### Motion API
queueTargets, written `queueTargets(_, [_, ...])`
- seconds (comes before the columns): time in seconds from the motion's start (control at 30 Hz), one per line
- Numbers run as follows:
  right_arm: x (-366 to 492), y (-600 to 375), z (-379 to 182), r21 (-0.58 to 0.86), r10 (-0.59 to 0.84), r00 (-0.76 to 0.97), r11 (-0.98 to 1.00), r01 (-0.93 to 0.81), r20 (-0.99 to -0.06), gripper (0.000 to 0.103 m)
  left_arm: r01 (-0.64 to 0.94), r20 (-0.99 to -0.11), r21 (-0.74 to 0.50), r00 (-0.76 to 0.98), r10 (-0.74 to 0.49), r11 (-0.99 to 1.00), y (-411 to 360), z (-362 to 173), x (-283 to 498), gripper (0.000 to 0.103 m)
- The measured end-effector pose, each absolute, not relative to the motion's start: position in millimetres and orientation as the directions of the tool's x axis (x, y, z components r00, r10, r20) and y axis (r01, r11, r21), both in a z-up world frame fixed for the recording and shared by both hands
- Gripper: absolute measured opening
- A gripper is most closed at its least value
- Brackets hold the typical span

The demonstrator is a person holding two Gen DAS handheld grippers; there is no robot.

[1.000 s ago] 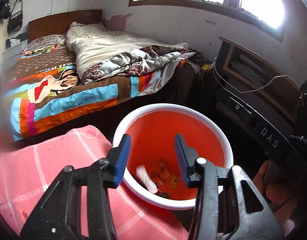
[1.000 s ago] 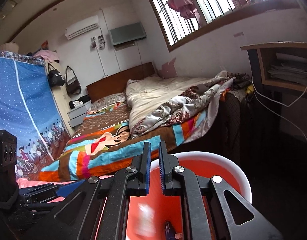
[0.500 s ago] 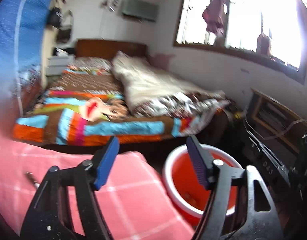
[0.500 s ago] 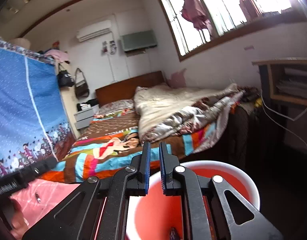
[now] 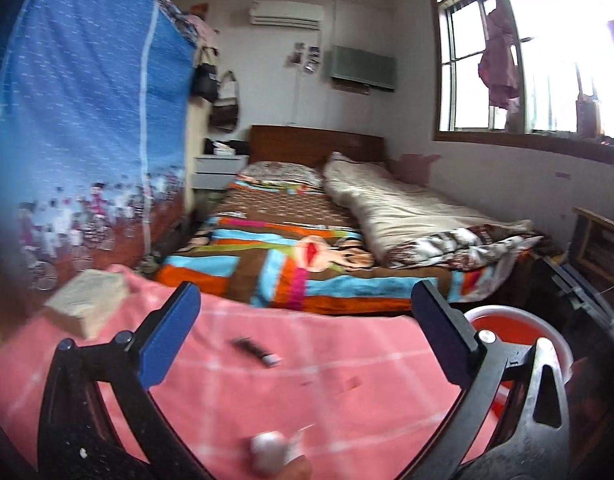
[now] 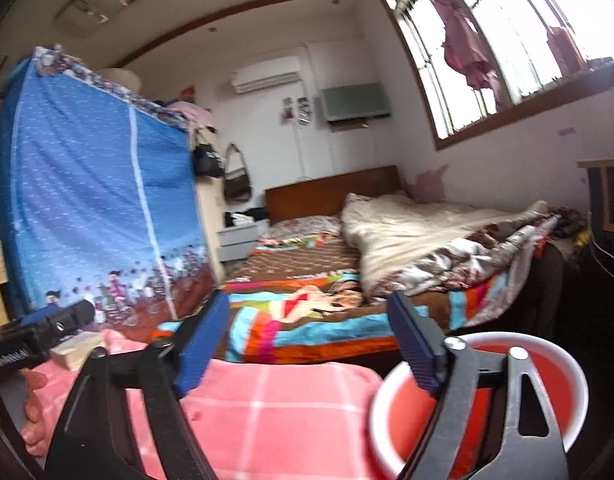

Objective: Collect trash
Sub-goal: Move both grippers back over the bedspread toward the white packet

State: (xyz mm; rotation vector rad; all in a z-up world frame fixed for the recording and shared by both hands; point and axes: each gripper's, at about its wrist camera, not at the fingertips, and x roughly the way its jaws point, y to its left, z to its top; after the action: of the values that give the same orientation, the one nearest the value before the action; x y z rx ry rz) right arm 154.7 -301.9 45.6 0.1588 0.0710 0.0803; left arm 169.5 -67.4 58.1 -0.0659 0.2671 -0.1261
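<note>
Lying blurred on my pink checked cloth (image 5: 347, 392), a dark tube (image 5: 256, 352) sits between the left gripper's (image 5: 303, 336) just-spread jaws; right gripper (image 6: 311, 344) just spread, empty, beside the red basin (image 6: 547, 364); wooden block (image 5: 87, 304), bed (image 5: 291, 248) beyond

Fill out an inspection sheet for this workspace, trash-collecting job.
Surface: pink checked cloth, one edge beside the basin.
Job's things: red basin with white rim; small dark tube and crumpled white scrap on the cloth.
Clutter: pale block at the cloth's far left.
Grippers: left gripper open, empty; right gripper just opened, empty.
Cables: white cord by the shelf.
Surroundings: bed, blue fabric wardrobe, window.
</note>
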Motion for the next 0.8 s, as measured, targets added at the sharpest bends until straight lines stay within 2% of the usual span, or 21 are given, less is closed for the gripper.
queueTargets(0.1, [142.8, -282.3, 44.4, 0.145, 0.126, 0.992, 0.982, -0.121, -0.023, 0.103, 0.066, -0.239, -0.066, 0.968, -0.080, 0.996, -42.3, 50.8, 152.5, 0.095])
queueTargets(0.4, [130.3, -238.1, 36.4, 0.065, 0.263, 0.965, 0.963, -0.263, 0.017, 0.103, -0.015, -0.197, -0.056, 0.980, 0.004, 0.998, 11.7, 39.4, 117.9, 0.095])
queueTargets(0.53, [135.8, -212.5, 28.0, -0.011, 0.310, 0.949, 0.950, -0.311, -0.058, 0.103, -0.025, -0.216, -0.037, 0.976, 0.016, 0.999, 22.9, 33.8, 113.5, 0.095])
queueTargets(0.8, [153.8, -175.7, 2.4, -0.063, 0.402, 0.871, 0.898, -0.435, -0.283, 0.103, -0.056, -0.342, -0.070, 0.939, 0.029, 0.996, 46.0, 18.0, 121.3, 0.095])
